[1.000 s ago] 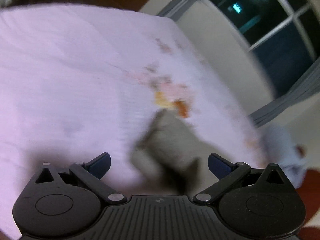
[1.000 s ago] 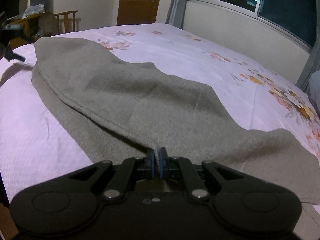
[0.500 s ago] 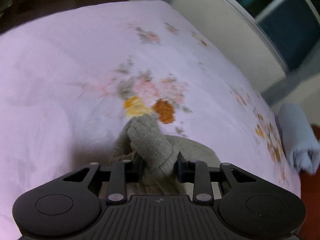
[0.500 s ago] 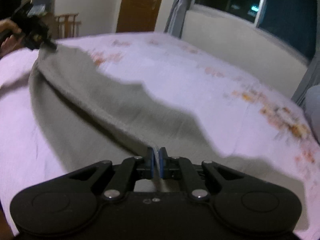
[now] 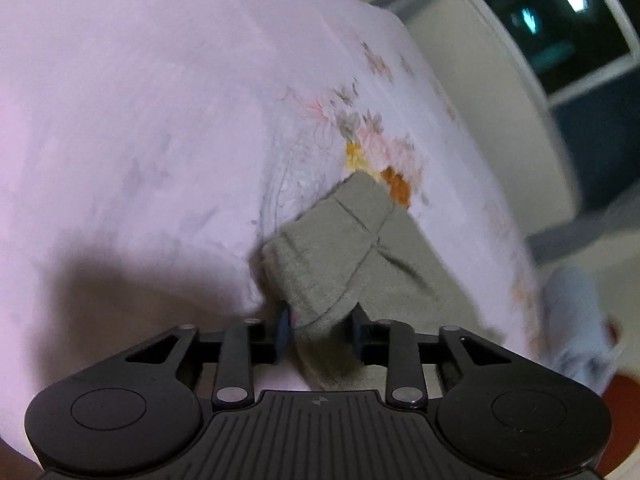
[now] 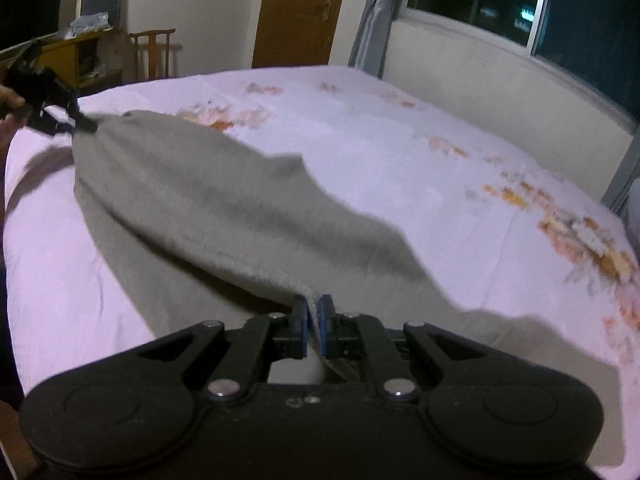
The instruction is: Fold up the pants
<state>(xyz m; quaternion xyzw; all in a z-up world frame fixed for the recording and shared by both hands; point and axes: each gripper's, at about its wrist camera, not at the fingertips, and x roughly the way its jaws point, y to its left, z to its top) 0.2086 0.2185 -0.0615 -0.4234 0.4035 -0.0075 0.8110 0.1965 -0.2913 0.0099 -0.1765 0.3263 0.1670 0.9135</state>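
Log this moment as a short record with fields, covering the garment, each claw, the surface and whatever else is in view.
garment: grey pants, held stretched between the two claws, partly lifted off the bed
left claw: shut on one end of the pants
right claw: shut on the opposite end
surface: bed with pale pink floral bedsheet
fold state: not yet folded
background: wooden door, wooden chair, dark window

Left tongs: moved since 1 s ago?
Yes. In the right wrist view the left tongs now sit higher and further right against the wooden chair, and are shut on the pants end, which lifts with them.
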